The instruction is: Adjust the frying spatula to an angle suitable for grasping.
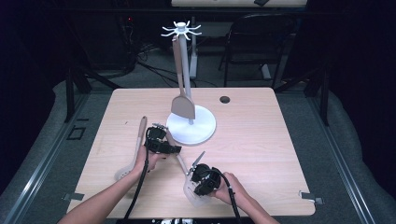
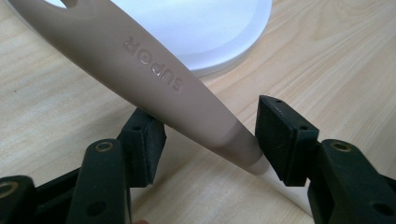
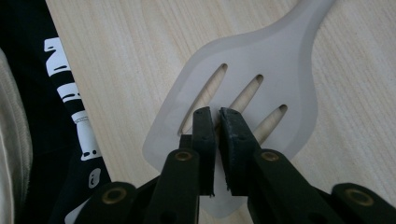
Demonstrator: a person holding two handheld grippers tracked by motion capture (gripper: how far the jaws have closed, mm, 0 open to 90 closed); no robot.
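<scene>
A beige slotted spatula (image 1: 181, 162) lies across the wooden table (image 1: 261, 149) between my two grippers. My left gripper (image 1: 172, 145) is open. Its jaws stand on either side of the spatula handle (image 2: 154, 70), which is marked SUPOR, with the pads (image 2: 280, 140) close to it. My right gripper (image 1: 196, 184) is at the spatula's pale head (image 3: 261, 56) near the front edge. That right gripper (image 3: 217, 112) is shut on the rib between two slots.
A white utensil stand (image 1: 201, 129) rises behind the left gripper, and a beige turner (image 1: 183, 105) hangs from its top. The stand's base (image 2: 210, 28) is just ahead of the left jaws. A beige spoon (image 1: 140, 133) lies left of them. A cable hole (image 1: 225, 99) is at the back.
</scene>
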